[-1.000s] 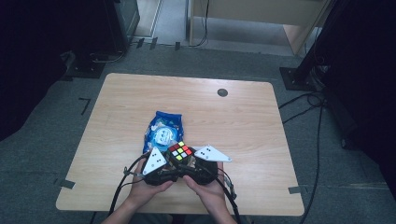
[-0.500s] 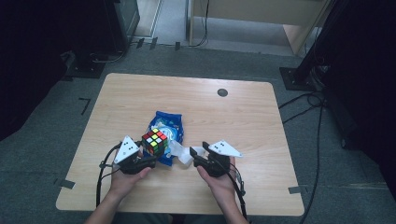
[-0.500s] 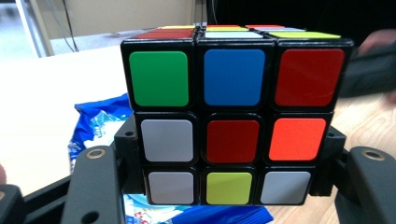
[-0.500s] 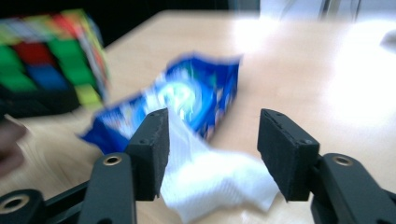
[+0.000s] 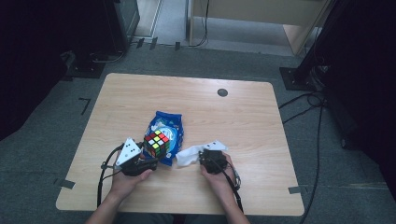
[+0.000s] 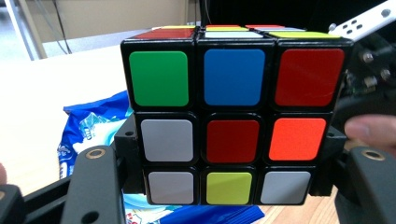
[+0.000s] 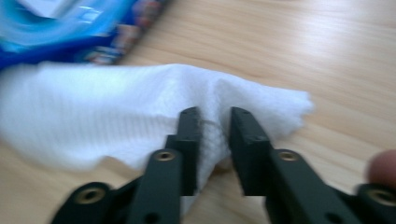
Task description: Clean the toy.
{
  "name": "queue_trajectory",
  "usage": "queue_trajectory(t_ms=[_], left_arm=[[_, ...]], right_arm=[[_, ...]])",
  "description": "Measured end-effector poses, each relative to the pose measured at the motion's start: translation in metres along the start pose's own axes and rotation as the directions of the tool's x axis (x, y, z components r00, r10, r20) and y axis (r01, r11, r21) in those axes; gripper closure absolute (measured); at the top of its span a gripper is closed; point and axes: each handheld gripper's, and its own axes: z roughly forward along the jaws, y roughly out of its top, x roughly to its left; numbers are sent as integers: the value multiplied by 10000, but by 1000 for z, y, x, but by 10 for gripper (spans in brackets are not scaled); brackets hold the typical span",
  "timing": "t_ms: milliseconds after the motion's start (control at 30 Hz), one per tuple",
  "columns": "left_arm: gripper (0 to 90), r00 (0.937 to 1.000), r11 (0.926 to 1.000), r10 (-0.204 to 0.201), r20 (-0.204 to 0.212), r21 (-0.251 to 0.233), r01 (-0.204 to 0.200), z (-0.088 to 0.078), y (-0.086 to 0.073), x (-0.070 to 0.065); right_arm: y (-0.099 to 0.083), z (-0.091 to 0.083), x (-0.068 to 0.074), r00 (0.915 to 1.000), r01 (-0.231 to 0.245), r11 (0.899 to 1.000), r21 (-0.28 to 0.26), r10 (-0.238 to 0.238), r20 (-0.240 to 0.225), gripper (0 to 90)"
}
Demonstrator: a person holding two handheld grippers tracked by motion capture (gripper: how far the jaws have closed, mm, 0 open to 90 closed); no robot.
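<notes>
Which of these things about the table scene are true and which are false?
1. The left gripper holds a colour cube between its fingers. True.
2. The cube rests flat on the wooden table. False: it is held up above the blue packet.
3. The right gripper has its fingers around a fold of white wipe. True; its fingers have just been closing, with the wipe between them.
4. The wipe lies at the far edge of the table. False: it lies near the person, beside the blue packet.
5. The middle sticker on the cube's face in the left gripper view is green. False: it is red.
</notes>
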Motion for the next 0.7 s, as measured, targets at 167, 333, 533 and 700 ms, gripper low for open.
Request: queue_trajectory(t_ms=[167,333,533,700], left_arm=[[339,9999,10000,12,129,-40,-12,1,0,-1],[338,10000,9999,-52,-22,130,52,4,-1,-1],[338,9993,9992,340,184,210,-344,7,-2,-9],[339,9974,9975,647,324,271,-655,10,-2,-16]], right_arm=[[0,-15,-22,9968,-680,9954,-671,706,371,703],[2,-19,-12,9947,-898,9844,-1515,809,-641,502],[-2,7,3,9987,-232,9987,-453,212,-458,451],[-2,8,5,9996,275,9993,-249,-277,-98,589]])
